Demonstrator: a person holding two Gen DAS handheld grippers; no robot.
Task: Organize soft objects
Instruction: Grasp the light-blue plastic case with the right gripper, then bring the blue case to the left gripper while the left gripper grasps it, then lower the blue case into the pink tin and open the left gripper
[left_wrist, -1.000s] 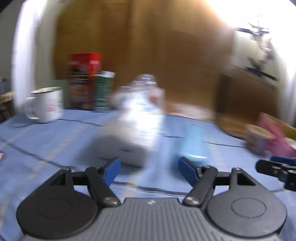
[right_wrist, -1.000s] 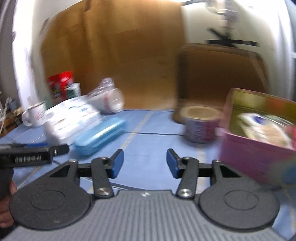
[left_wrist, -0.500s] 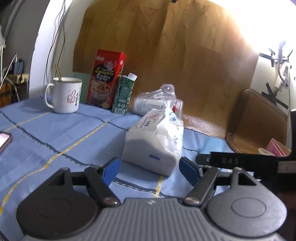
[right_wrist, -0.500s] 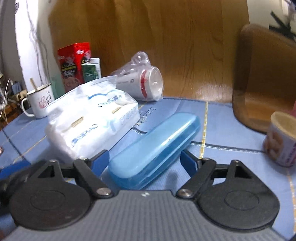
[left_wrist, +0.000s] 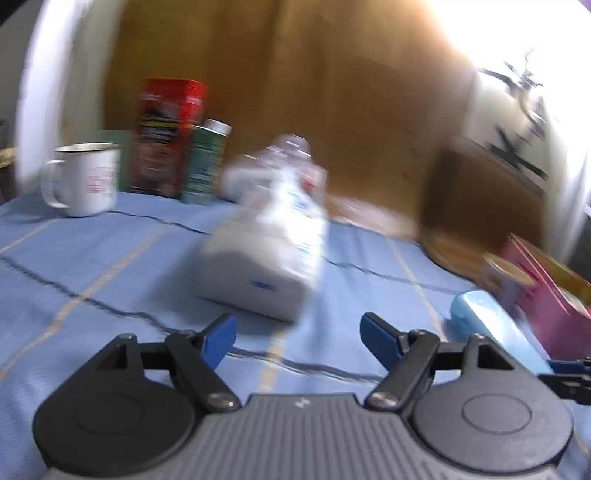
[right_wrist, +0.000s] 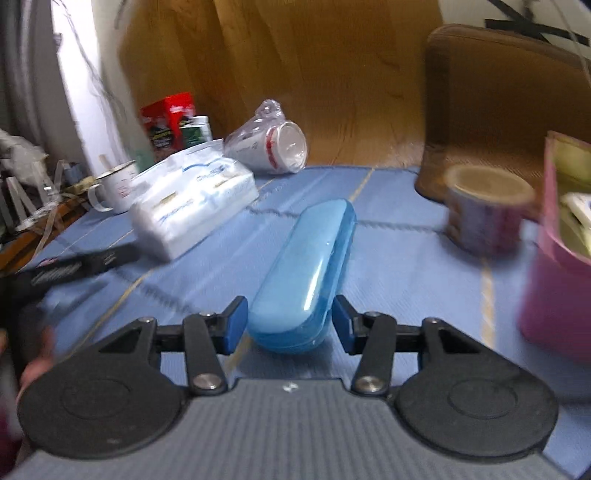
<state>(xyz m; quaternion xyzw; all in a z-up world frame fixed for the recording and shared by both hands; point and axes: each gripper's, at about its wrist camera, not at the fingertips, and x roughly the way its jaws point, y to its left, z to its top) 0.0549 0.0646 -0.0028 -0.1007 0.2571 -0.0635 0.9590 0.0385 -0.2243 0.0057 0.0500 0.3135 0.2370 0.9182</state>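
Observation:
A white soft tissue pack (left_wrist: 264, 254) lies on the blue cloth just ahead of my left gripper (left_wrist: 299, 334), which is open and empty. The pack also shows in the right wrist view (right_wrist: 192, 206). A blue plastic case (right_wrist: 306, 273) lies lengthwise between the blue pads of my right gripper (right_wrist: 286, 325). The jaws stand around its near end with small gaps, not pressing it. The case also shows at the right of the left wrist view (left_wrist: 491, 325). A pink box (right_wrist: 554, 258) stands at the right.
A bagged stack of paper cups (right_wrist: 269, 147) lies behind the pack. A white mug (left_wrist: 86, 177), a red tin (left_wrist: 168, 136) and a green carton (left_wrist: 203, 166) stand at the back left. A paper cup (right_wrist: 484, 210) stands beside the pink box. A wooden board rises behind.
My right gripper has moved forward and narrowed around the near end of the blue case. My left gripper has swung, so the tissue pack sits a little further ahead and the view is blurred.

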